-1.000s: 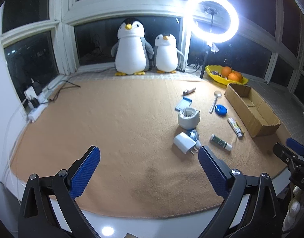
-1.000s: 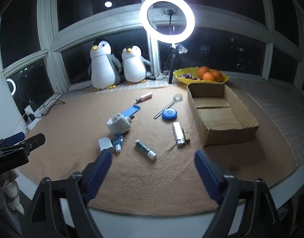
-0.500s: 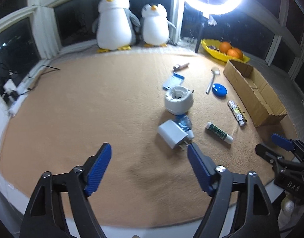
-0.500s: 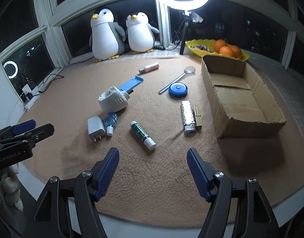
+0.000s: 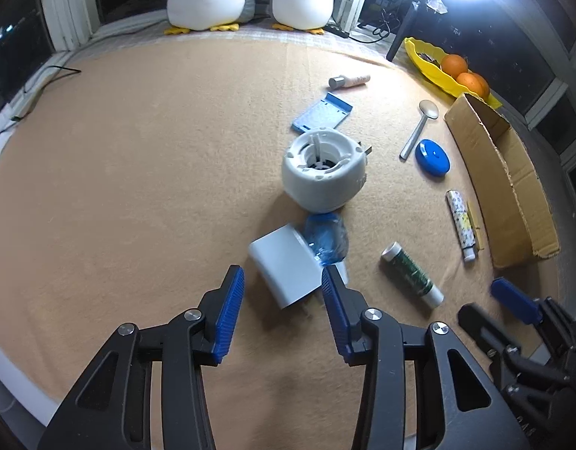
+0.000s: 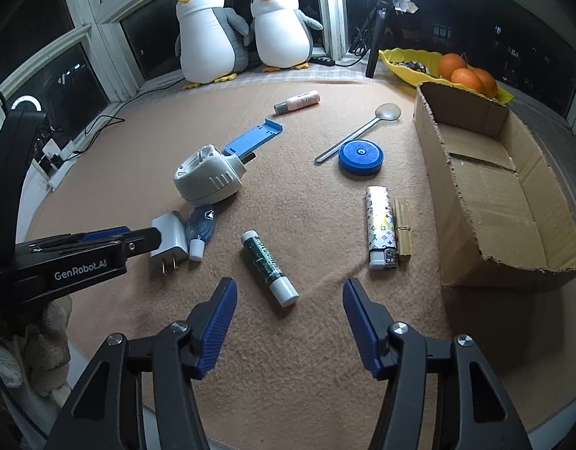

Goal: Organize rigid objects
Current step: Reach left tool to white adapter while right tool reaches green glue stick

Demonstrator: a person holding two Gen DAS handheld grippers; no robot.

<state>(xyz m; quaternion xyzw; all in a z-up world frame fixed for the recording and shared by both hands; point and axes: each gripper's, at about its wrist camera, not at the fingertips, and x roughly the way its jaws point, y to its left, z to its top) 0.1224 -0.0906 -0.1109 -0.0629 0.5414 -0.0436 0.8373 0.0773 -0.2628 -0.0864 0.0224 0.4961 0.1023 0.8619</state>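
the white charger (image 5: 288, 268) lies just ahead of the left gripper (image 5: 282, 313), whose empty jaws are closing around it, prongs toward the gripper.

"GenRobot.AI" in white letters on the black body of the left gripper (image 6: 156, 238), at the left edge of the right wrist view. Green tube (image 6: 269, 268) at lower centre of that view carries white lettering along its side, too small to read. Patterned lighter (image 6: 379, 225) right of it shows repeated monogram marks, not legible.
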